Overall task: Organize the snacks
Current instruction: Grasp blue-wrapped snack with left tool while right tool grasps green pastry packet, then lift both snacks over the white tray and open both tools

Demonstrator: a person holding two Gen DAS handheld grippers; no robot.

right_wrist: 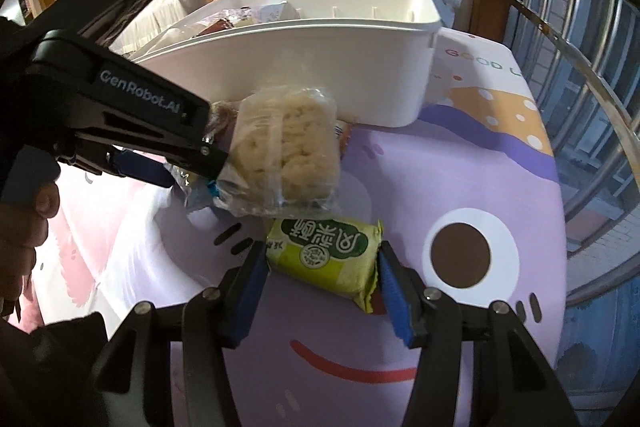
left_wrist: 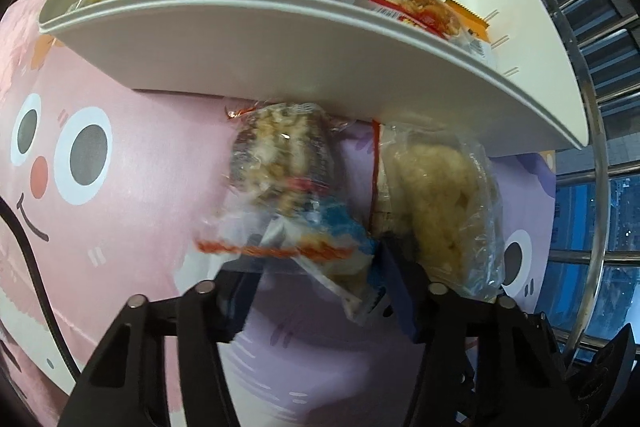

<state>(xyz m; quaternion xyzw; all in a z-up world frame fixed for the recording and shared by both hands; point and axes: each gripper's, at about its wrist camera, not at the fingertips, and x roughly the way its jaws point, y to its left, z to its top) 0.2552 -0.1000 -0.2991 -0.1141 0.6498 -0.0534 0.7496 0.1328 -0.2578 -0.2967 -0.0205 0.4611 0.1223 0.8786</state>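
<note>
While the white bin point(right_wrist: 320, 75) at the far side of the worktop point(right_wrist: 500, 187) already holds a good heap of wrapped snacks, we judge the job well under way but not finished, since three packets are outside it. On the left, our left claw point(left_wrist: 320, 291) reaches down to the clear packet with the orange and blue print point(left_wrist: 288, 195), which lies just in front of the bin's near wall. The packet's near end sits between the blue pads, and the right pad looks pressed against the crinkled wrapper, but blur hides the left pad's contact, so we cannot tell whether this claw truly grips it yet. Just to its right lies the pale rice-cake packet point(right_wrist: 286, 155), touching the first packet and close under the bin wall; no claw holds it. Nearer to us and further right, the green packet point(right_wrist: 328, 259) rests flat on the purple cartoon face of the worktop. Our right claw point(right_wrist: 320, 283) is closed on this green packet, a blue pad pressed against each of its short ends. What remains, as we read it, is to lift these three packets over the near wall into the bin, where room shows along its right end.
</note>
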